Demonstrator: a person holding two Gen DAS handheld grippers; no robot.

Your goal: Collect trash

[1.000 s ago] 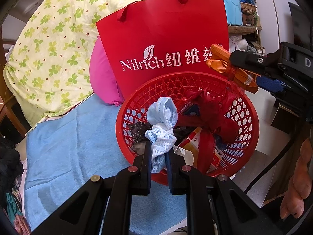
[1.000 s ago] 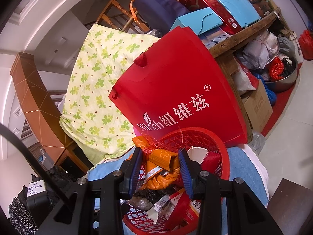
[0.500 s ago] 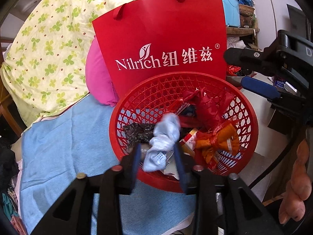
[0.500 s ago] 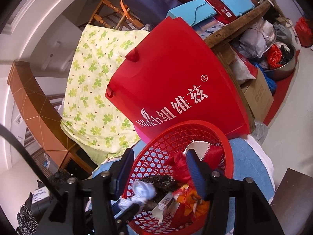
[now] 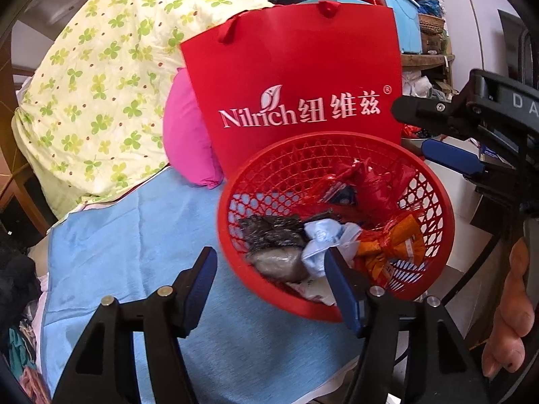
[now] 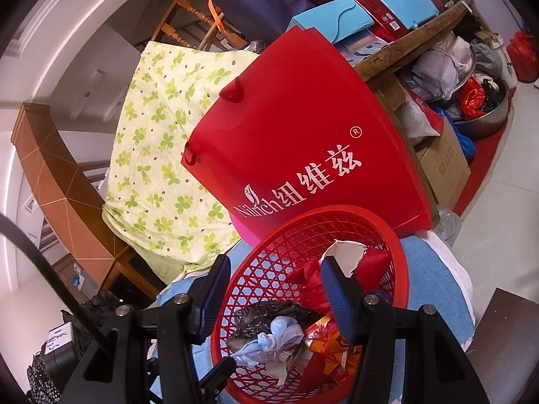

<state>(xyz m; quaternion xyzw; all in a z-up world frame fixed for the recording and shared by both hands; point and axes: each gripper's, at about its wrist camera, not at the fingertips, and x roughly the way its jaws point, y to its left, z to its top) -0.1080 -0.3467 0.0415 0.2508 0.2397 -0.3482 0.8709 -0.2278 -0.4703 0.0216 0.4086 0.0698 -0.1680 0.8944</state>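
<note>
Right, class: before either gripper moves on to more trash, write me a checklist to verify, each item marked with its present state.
1. Left gripper holds nothing, jaws opening: ok.
2. Right gripper holds nothing: ok.
3. Light blue wad lies inside the red basket: ok.
4. Orange wrapper lies inside the basket: ok.
5. Basket sits steady on the blue cloth: cannot tell.
6. More trash left outside the basket: cannot tell.

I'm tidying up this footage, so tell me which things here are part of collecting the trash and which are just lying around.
Part of the job:
- red basket
- light blue crumpled wad in it
- orange wrapper in it
- black crumpled bag in it
- left tool, jaws opening, nothing between them
- right tool, open and empty

Just lying about:
- red Nilrich bag
- clover-print quilt
- pink cushion
- blue towel
</note>
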